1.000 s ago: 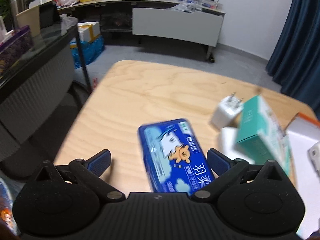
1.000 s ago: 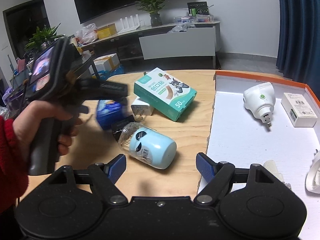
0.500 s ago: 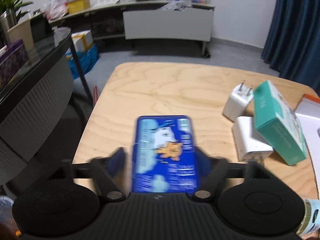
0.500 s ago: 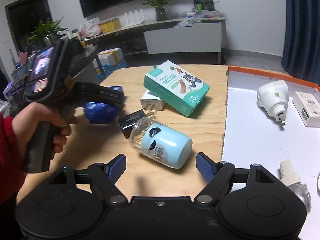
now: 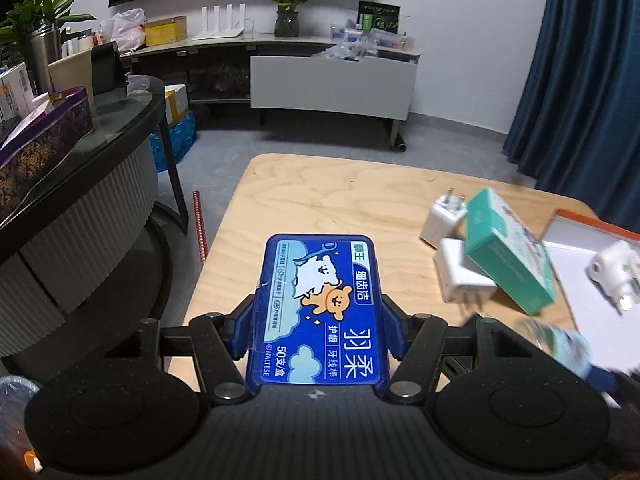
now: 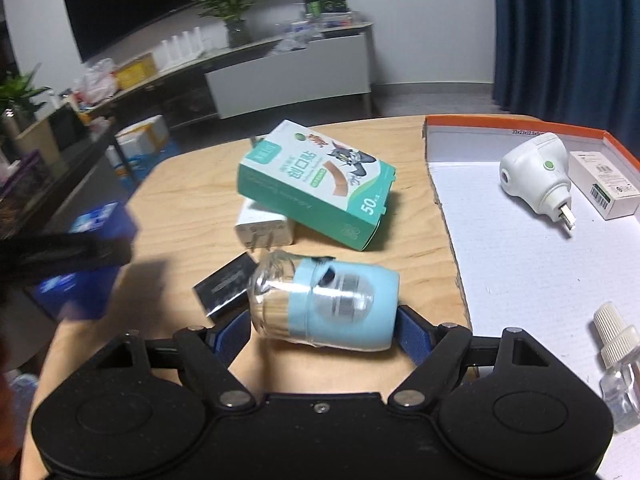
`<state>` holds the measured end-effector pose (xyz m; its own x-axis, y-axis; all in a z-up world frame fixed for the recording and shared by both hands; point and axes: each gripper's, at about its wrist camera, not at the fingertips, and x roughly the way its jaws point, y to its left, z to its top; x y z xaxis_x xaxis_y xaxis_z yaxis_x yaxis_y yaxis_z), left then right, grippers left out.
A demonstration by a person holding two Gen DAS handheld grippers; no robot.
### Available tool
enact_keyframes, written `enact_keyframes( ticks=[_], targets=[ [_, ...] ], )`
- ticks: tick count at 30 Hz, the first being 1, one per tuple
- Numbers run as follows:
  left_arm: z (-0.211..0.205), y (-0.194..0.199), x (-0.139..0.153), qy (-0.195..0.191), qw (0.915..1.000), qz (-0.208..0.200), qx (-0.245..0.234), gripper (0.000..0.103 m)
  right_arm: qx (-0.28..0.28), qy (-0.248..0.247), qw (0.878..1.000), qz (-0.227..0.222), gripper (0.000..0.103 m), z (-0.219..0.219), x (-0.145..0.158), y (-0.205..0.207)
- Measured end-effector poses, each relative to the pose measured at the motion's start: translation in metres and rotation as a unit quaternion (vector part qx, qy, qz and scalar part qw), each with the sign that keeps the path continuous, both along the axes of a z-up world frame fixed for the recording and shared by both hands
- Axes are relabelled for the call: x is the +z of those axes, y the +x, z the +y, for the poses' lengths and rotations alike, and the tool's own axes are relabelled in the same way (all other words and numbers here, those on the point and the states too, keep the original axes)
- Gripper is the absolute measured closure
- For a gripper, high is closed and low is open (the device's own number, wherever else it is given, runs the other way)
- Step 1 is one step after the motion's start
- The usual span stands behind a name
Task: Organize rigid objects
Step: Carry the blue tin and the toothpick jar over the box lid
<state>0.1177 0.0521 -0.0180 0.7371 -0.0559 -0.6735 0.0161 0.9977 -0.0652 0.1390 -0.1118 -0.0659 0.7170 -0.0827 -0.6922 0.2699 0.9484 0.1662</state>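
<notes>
1. The left gripper (image 5: 318,332) is closed on the blue floss box (image 5: 318,312), its pads pressing both long sides, at lower centre of the frame.
2. The right gripper (image 6: 324,330) has the toothpick jar (image 6: 324,306) between its fingers; whether the pads press it I cannot tell.
3. Farther up, the green box (image 6: 316,184) leans on a white charger (image 6: 264,228).
4. The tray (image 6: 520,264) lies at right.

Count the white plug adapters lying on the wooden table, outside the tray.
2: one adapter near the green box's far end, another partly under that box. More may be hidden.
</notes>
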Motion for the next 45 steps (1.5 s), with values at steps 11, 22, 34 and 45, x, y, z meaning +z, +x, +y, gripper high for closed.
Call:
enact_keyframes(
  ticks=[11, 22, 34, 45],
  targets=[
    [0.000, -0.031, 0.007, -0.027, 0.9993, -0.011, -0.023, 0.040, -0.001, 0.010, 0.999, -0.036, 0.014, -0.005, 0.015, -0.017],
    [-0.021, -0.063, 0.022, -0.045, 0.9971, -0.034, -0.052, 0.040, 0.018, -0.037, 0.996, -0.085, 0.015, -0.009, 0.050, -0.069],
    [-0.062, -0.084, 0.034, -0.061, 0.9935, -0.044, -0.086, 0.040, 0.001, -0.059, 0.991, -0.118, 0.015, -0.046, 0.073, -0.127],
    [-0.102, -0.092, 0.039, -0.063, 0.9885, -0.047, -0.129, 0.040, -0.036, -0.069, 0.988, -0.133, 0.015, -0.086, 0.076, -0.163]
  ],
)
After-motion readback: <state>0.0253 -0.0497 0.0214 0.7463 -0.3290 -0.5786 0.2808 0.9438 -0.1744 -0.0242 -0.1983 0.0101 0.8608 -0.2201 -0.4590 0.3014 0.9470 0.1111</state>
